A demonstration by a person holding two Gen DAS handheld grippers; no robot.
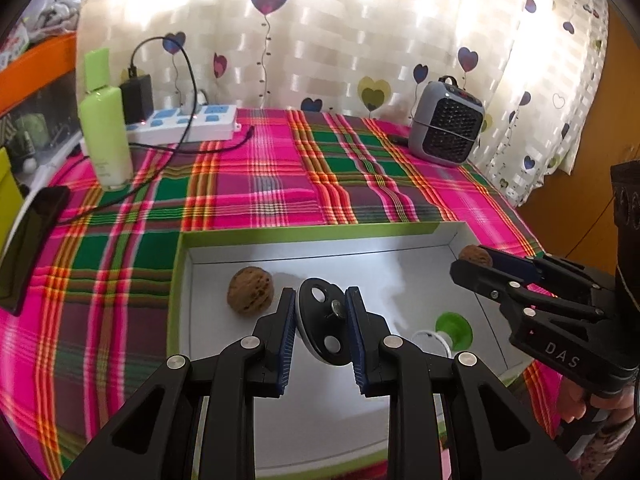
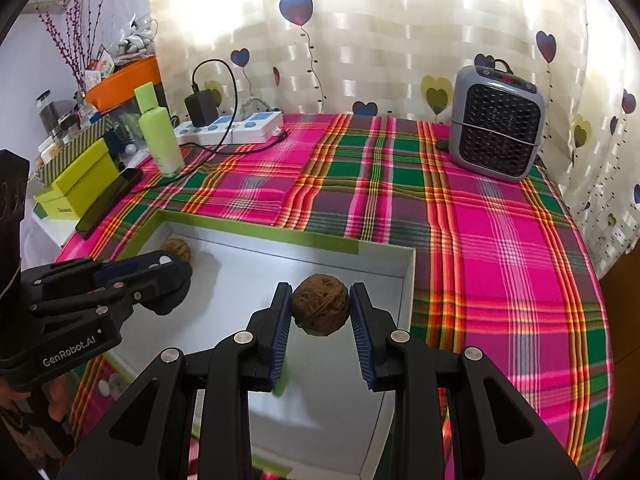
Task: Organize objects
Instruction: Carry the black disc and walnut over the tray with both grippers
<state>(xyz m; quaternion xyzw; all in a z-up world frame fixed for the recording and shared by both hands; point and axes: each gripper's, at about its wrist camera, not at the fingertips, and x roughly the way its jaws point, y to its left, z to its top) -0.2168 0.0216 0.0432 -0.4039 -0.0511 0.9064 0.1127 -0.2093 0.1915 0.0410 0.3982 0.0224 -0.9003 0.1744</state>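
A: What is your left hand-held gripper (image 1: 320, 322) carrying?

B: Your blue pads are closed on a black oval disc (image 1: 320, 326) with two round holes and a small metal stud at its middle. It stands on edge between the pads, above the white floor of the green-rimmed box (image 1: 304, 233).

A: And your right hand-held gripper (image 2: 320, 308)?

B: Its pads are pressed on either side of a walnut (image 2: 320, 305), which hangs above the box, close to the wall on that gripper's right. From your left camera the same walnut (image 1: 475, 255) shows at the tips of the right hand-held gripper (image 1: 476, 258).

A: What already lies in the box?

B: A second walnut (image 1: 251, 290) rests on the floor just left of your left gripper's tips, near the far left corner. To the right of that gripper sits a green suction cup (image 1: 454, 330) with a white cord (image 1: 432, 340); I cannot tell what the cord joins.

A: And beyond the box?

B: The desk under its plaid cloth (image 2: 500, 240) carries a green bottle (image 1: 105, 128), a power strip (image 1: 188, 122) and a black phone (image 1: 30, 252) far ahead on your left, and a grey fan heater (image 2: 496, 134) far ahead on your right.
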